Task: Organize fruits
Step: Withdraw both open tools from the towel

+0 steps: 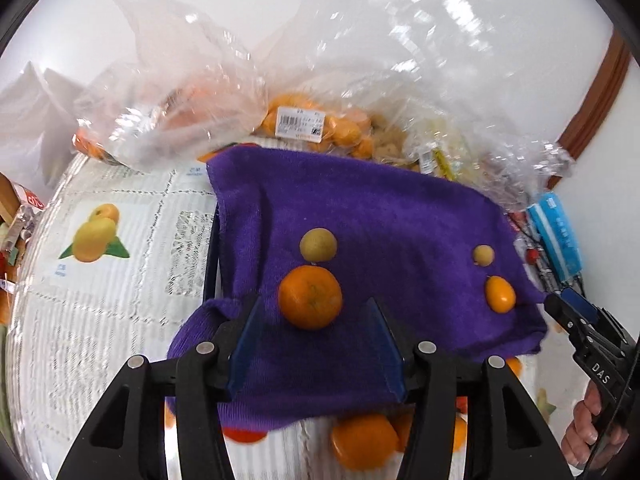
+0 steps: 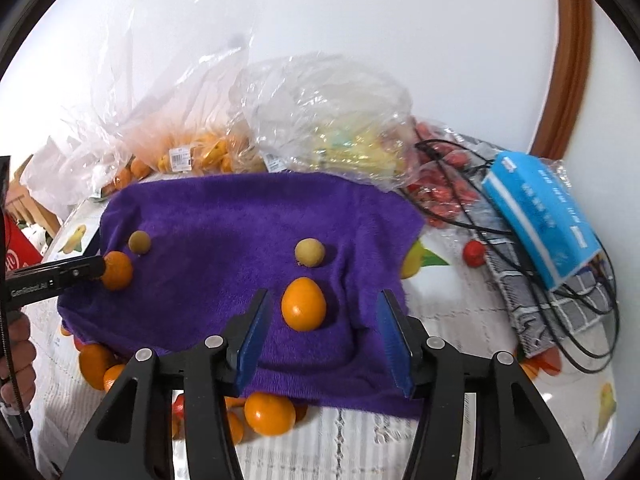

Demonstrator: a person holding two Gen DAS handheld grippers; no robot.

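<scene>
A: Our jaws first. On the left gripper [image 1: 316, 344] they stand wide apart with nothing between the blue pads; the large mandarin [image 1: 310, 297] sits low in the centre of the left wrist frame, just past the tips, and we cannot tell whether either pad touches it.

B: On the right gripper [image 2: 324, 338] the jaws are just as wide and hold nothing. The oval kumquat [image 2: 303, 304] lies between the tips in the lower middle of the right wrist frame, clear of both pads.

A: Both fruits rest on the purple towel [image 1: 380, 220], spread over the patterned worktop [image 1: 100, 280]. Directly above the mandarin in our left view is a small tan-green round fruit [image 1: 318, 244], almost touching it.

B: We see a second small tan fruit [image 2: 309, 252] just above the kumquat. At far left of the right frame the tips of the other gripper reach the mandarin [image 2: 117, 270].

A: At the bottom of the left frame, more oranges [image 1: 362, 440] peek from under the towel's near edge.

B: Across the top of both frames sit clear plastic bags [image 2: 168, 120] of orange fruit; one carries a white label. To the right in our view, a blue box [image 2: 540, 216] lies tilted on a grey checked cloth, with black cables [image 2: 480, 216] looping over it and small red fruits [image 2: 440, 196] beside it.
</scene>
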